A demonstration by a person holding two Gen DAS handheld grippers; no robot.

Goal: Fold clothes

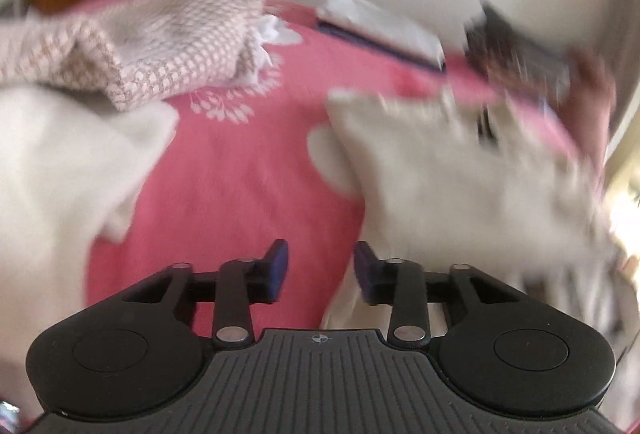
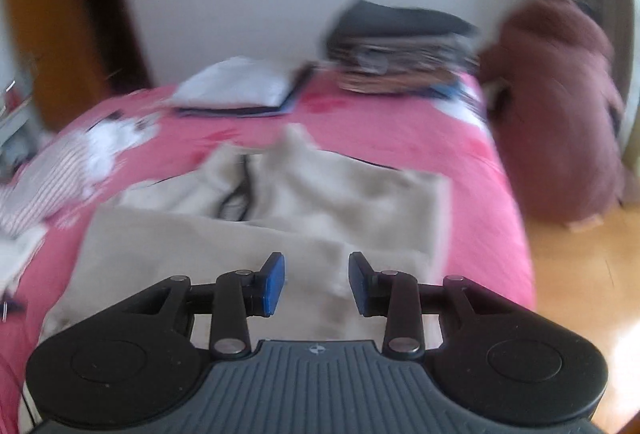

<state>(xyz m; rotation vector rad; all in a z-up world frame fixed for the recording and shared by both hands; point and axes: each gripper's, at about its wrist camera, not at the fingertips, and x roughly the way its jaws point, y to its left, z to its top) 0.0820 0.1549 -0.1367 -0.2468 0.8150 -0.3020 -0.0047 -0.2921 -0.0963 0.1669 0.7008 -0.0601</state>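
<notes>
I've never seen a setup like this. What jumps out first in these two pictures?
The bright pink bedspread fills both views, with a cream garment partly folded in the middle of it. At the bottom of each view a black gripper, left gripper and right gripper, has its blue pads apart with nothing between them. At the far end sit a stack of folded clothes and a maroon bundle beside the bed.

The left gripper and right gripper look alike: black linkage arms with silver pivot screws, dark blue pads, a ribbed grey body bearing a small crosshair mark.
</notes>
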